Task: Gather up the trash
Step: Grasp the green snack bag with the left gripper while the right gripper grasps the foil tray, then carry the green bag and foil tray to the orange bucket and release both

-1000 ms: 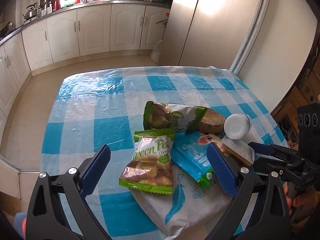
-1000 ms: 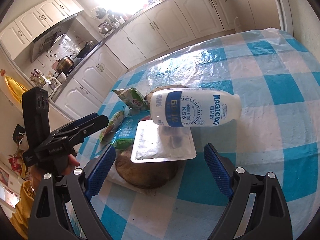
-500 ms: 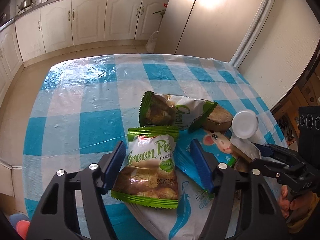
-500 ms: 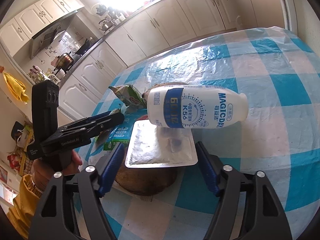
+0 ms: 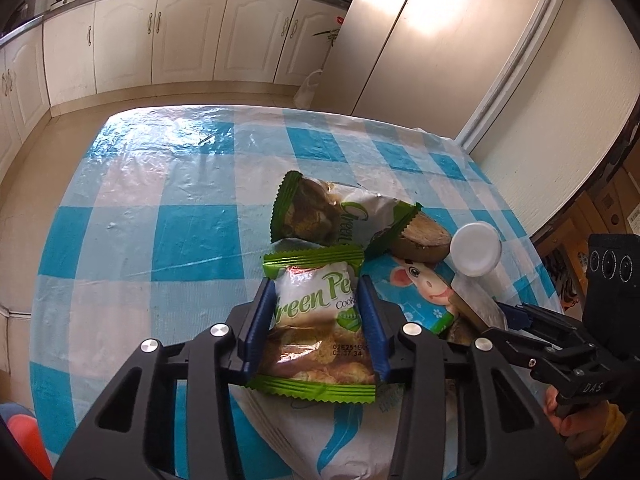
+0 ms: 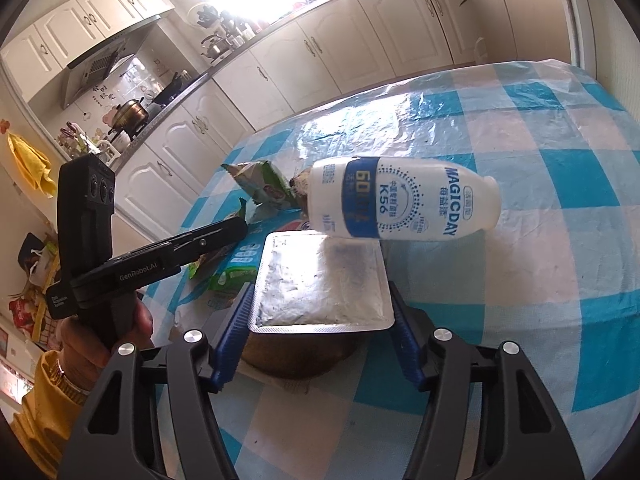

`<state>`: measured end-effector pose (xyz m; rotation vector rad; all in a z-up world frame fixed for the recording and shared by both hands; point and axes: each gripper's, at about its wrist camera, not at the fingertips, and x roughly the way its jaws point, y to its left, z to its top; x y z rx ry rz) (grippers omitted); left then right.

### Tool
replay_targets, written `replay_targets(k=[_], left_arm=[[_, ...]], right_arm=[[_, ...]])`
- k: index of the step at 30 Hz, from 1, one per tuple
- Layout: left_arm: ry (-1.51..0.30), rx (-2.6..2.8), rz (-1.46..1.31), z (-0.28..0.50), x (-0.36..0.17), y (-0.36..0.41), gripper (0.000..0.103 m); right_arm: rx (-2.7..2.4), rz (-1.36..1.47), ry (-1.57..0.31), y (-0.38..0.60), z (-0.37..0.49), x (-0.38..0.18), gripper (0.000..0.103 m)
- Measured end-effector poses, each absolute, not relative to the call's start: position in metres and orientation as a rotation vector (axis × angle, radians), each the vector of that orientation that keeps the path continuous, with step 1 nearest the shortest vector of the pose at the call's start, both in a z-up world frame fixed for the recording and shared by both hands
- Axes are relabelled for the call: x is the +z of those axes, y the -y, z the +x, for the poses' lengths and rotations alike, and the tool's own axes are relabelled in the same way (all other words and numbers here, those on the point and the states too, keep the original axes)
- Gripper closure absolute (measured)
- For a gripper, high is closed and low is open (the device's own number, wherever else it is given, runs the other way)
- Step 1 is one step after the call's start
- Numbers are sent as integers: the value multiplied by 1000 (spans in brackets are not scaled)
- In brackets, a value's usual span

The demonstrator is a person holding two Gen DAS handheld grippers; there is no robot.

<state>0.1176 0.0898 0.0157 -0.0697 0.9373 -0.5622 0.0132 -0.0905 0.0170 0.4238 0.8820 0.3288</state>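
Left gripper (image 5: 318, 326): jaws closing, blue pads pressed against both sides of a snack packet (image 5: 320, 328) printed "Green Pe… Cook…", green crimped ends. Packet lies on a white bag (image 5: 344, 432) with a blue feather mark. A second green-and-white packet (image 5: 332, 216) is seen just beyond, and a blue wrapper (image 5: 420, 292) with a cartoon animal beside it.

Right gripper (image 6: 320, 320): jaws closing, about half open, pads set at the edges of a foil-lidded tray (image 6: 322, 284) resting on a brown round thing (image 6: 300, 356). A white bottle (image 6: 400, 204) lies on its side touching the tray's far edge, labelled "MAGICDAY K56".

All is laid on a table (image 5: 192, 216) covered in blue-and-white checked plastic. White kitchen cabinets (image 5: 160, 40) and a pale fridge (image 5: 420, 40) are seen behind. "GenRobot.AI" is read on the left gripper's body.
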Motion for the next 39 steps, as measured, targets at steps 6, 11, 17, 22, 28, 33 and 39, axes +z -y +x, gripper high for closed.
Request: replay_targets(k=[6,11,17,22,28,33,39], left_arm=[[-939,-557,-98,99,16,-99,60],[-928,-557,-124,77,20,-108,61],[-904,-554,-180,52,25,-116,61],[-870,-537,-228,35,31,-125,62],[-836,-506,-254,19,38,-136,62],[-811,-475,-277,5,42,-150,62],[-787,-426,-310,-13,46,-177,62]], right_arm=[[347,409,-878,86,4,19,39],[364,391,-875,80,-9,21,39],[372,385,-873,75,-27,25,39],[374,372,-858,74,-42,30,39],[378,355,-847,70,-54,36,39],[391,336,-838,64,-58,42,39],[423,296,-835,45,-60,48,39]])
